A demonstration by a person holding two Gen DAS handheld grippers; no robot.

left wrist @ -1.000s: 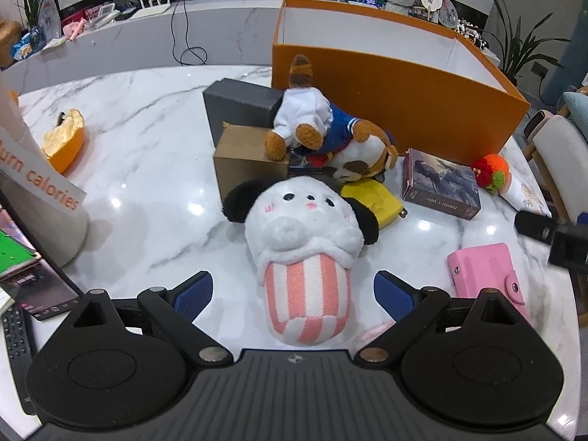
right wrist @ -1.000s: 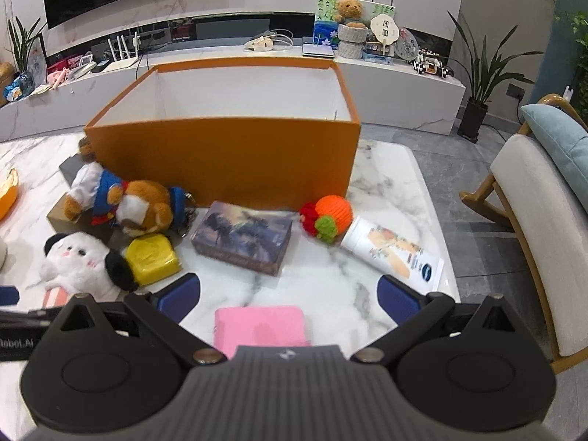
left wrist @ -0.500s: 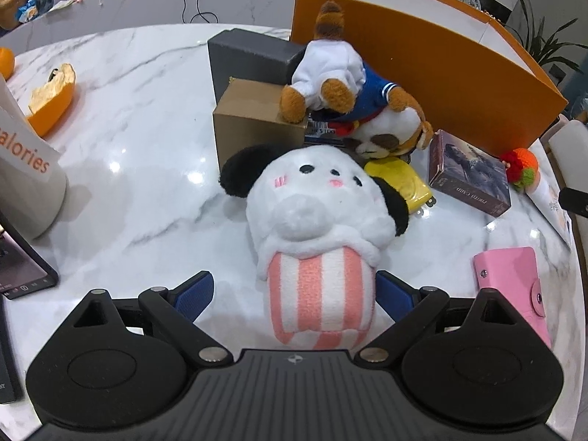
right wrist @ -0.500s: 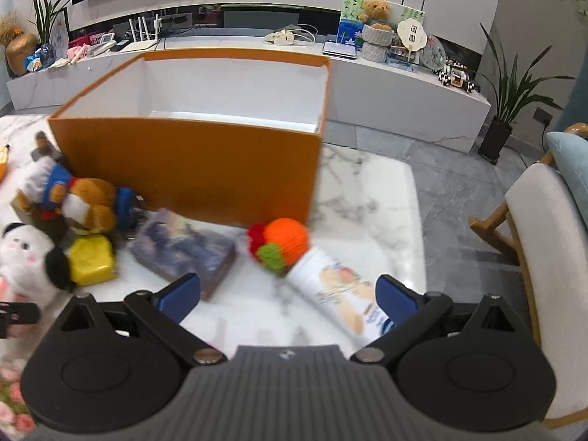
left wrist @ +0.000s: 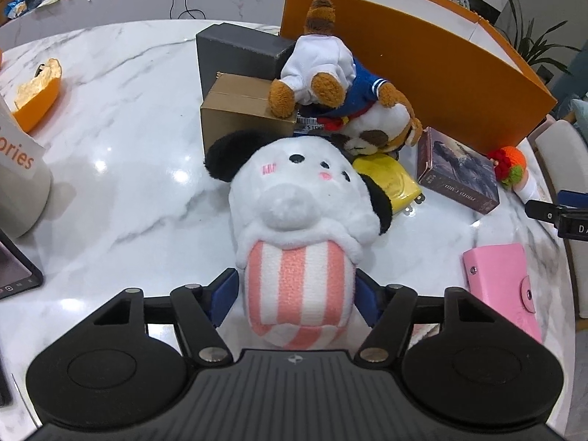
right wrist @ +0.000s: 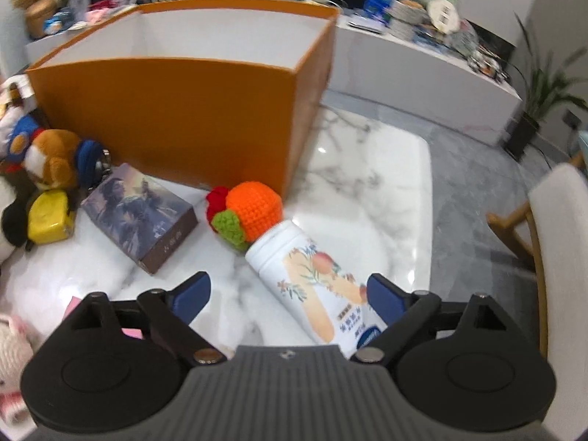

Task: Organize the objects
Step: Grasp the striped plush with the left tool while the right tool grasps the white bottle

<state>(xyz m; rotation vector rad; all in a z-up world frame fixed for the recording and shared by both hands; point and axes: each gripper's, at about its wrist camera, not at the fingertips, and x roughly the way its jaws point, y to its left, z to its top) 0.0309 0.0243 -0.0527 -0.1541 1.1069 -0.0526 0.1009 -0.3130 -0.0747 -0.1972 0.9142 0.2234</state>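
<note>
A white panda plush [left wrist: 297, 202] with a pink-striped bottom lies on the marble table [left wrist: 121, 169]. My left gripper [left wrist: 296, 296] is shut on its striped end, blue pads pressing both sides. My right gripper [right wrist: 288, 294] is open, with a white printed bottle [right wrist: 312, 279] lying between its fingers. An orange crocheted ball [right wrist: 248, 213] sits at the bottle's top. The big orange box [right wrist: 176, 110] stands open behind; it also shows in the left wrist view [left wrist: 422, 66].
A brown bear plush [left wrist: 341, 95] lies on a cardboard box [left wrist: 242, 110] and a black box [left wrist: 239, 51]. A yellow item [left wrist: 386, 183], a photo-card box [right wrist: 143, 213] and a pink wallet [left wrist: 503, 283] lie nearby. An orange peel [left wrist: 36, 92] sits at left. A chair [right wrist: 558, 242] stands right.
My left gripper has closed on the panda's striped end. My right gripper has moved right and forward, from over the pink wallet to around the white bottle.
</note>
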